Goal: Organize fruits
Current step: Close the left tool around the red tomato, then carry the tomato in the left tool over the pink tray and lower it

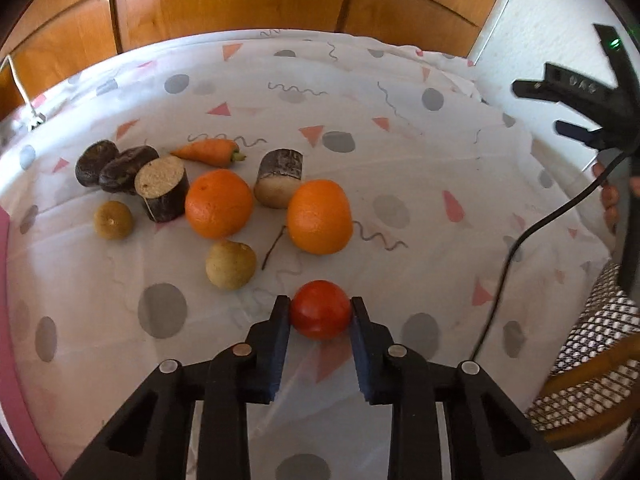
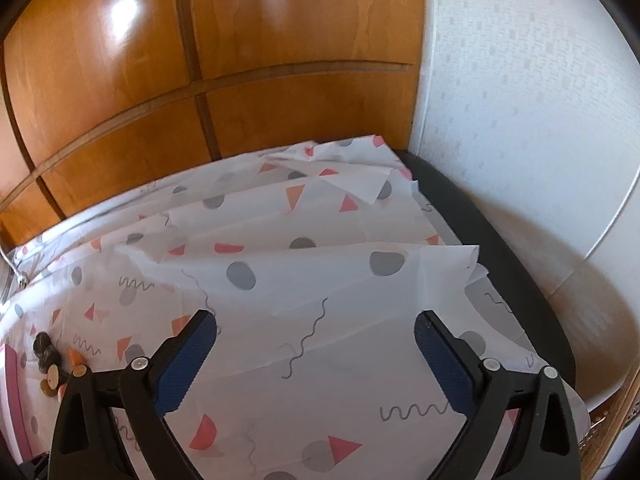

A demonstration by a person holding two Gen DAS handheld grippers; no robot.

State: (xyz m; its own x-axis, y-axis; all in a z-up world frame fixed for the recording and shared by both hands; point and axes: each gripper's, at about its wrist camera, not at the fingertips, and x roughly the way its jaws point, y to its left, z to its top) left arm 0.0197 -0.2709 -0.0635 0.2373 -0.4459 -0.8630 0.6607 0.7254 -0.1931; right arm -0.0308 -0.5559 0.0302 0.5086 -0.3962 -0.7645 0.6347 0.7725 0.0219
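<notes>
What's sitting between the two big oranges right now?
In the left wrist view, a cut log-like chunk with a pale end sits just behind the gap between the left orange and right orange; nearer, a thin twig lies on the cloth.

Bright daylight, wardrobe (image 2: 120, 12) glare, fisheye-warped edges

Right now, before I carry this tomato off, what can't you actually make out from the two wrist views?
- Underside of the tomato in the left gripper: hidden by its own bulk in the left wrist view, so whether it is lifted off the tablecloth is unclear.
- Produce pile in the right wrist view: too small and partly hidden by the right gripper to identify.
- Wicker item: cut off by the left wrist view's edge.
</notes>
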